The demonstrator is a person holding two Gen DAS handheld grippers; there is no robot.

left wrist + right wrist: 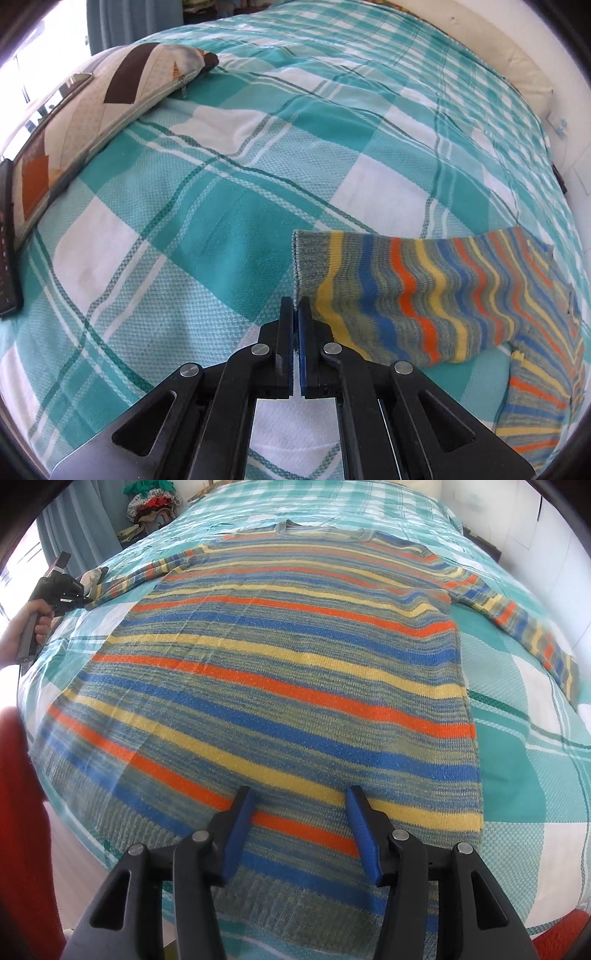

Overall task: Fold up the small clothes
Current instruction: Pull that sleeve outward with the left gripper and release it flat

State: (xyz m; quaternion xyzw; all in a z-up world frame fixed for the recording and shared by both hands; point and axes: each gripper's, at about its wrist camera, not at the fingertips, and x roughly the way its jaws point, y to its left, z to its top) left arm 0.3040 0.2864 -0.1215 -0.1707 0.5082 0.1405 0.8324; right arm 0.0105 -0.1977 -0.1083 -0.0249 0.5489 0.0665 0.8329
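A striped knit sweater [280, 672] in blue, orange, yellow and grey-green lies flat on the bed, hem toward me, both sleeves spread out. My right gripper [301, 805] is open, low over the hem near its middle. In the left wrist view my left gripper [295, 306] is shut on the cuff corner of the sweater's left sleeve [424, 291]. The left gripper also shows in the right wrist view [79, 594] at the far left, held by a hand at that sleeve's end. The right sleeve [524, 627] lies stretched to the right.
The bed carries a teal-and-white plaid cover [221, 206]. A patterned cushion [92, 122] lies at its left edge beside a dark remote-like object [7, 251]. A white wall [517, 524] runs along the right. Clutter [151, 506] stands beyond the bed's far left corner.
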